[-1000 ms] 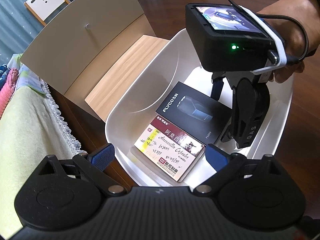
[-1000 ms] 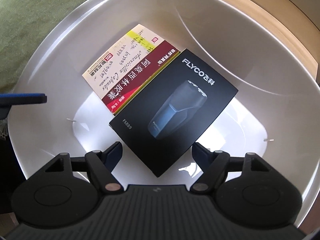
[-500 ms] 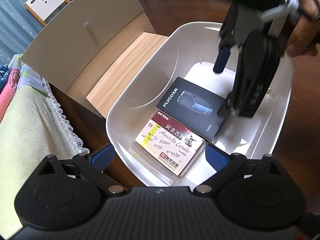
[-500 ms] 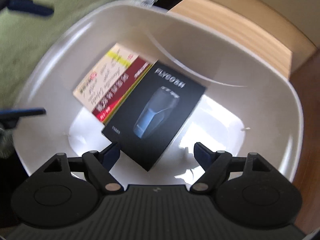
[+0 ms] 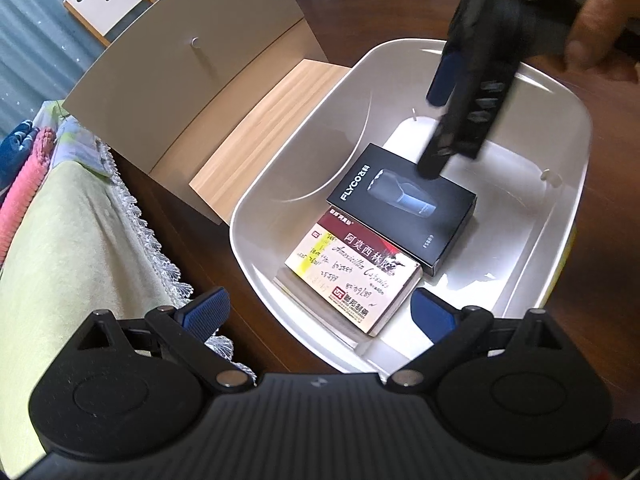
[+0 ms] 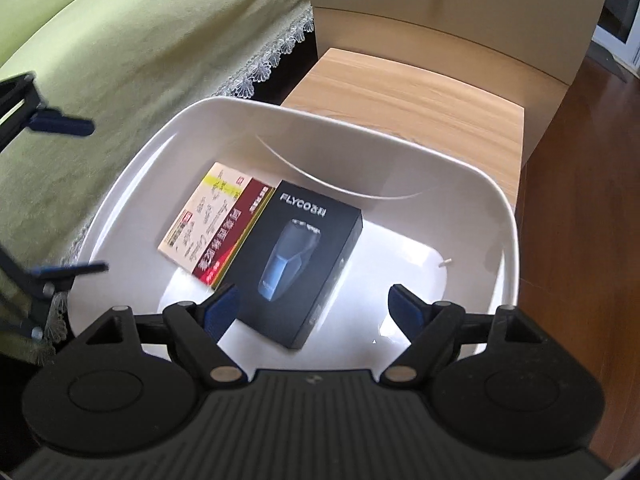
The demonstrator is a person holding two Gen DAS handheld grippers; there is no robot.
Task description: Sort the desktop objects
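Both claws, left claw (image 5: pixel 320 312) and right claw (image 6: pixel 314 304), gape empty above the white basin (image 6: pixel 502 216) holding the black box (image 6: pixel 304 264) and medicine box (image 6: pixel 212 228)

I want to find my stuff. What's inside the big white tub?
Inside the white tub lie a black shaver box and a medicine box, side by side. Whatever is under them is hidden.

Black plastic left gripper (image 5: pixel 318 308), right gripper (image 6: pixel 314 302); blue ribbed pads (image 5: pixel 208 310); silver pivot screws.
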